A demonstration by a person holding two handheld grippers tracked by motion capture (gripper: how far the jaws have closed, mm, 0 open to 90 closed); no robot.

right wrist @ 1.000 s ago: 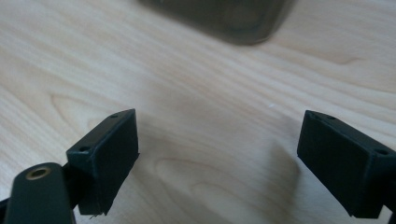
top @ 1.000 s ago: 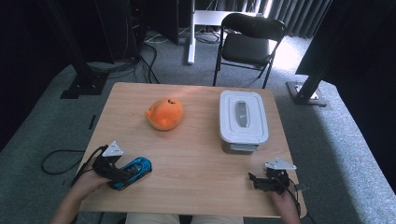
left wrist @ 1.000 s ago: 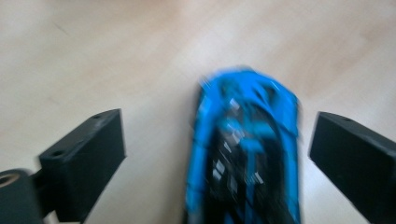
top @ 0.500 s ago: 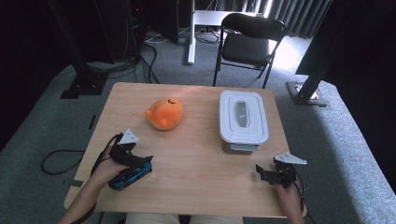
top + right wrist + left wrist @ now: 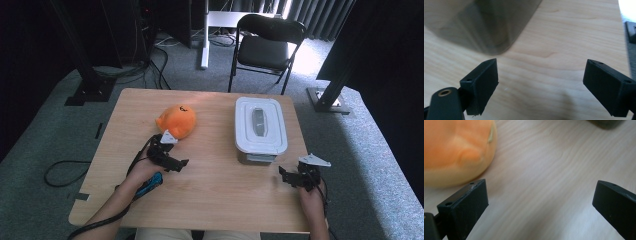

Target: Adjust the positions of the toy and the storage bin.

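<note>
An orange plush toy point(image 5: 176, 121) lies on the wooden table point(image 5: 220, 200), left of centre. My left gripper point(image 5: 172, 161) hovers just in front of it, open with nothing between its jaws. In the left gripper view the plush point(image 5: 456, 150) lies ahead to the left of the wide-open gripper point(image 5: 539, 205). A white lidded container point(image 5: 260, 130) stands right of centre. Near the table's front right, my right gripper point(image 5: 294, 177) is open and empty. In the right gripper view the container's grey base point(image 5: 486, 25) rises just beyond the open gripper point(image 5: 541, 85).
A small blue object point(image 5: 150, 184) lies on the table beside the person's left wrist. Behind the table, a black folding chair point(image 5: 265, 45) stands on grey carpet. Black stand legs point(image 5: 87, 90) and loose cables point(image 5: 62, 172) lie to the left.
My left gripper has moved forward and right, away from the blue object and up to the plush. My right gripper has shifted slightly toward the container.
</note>
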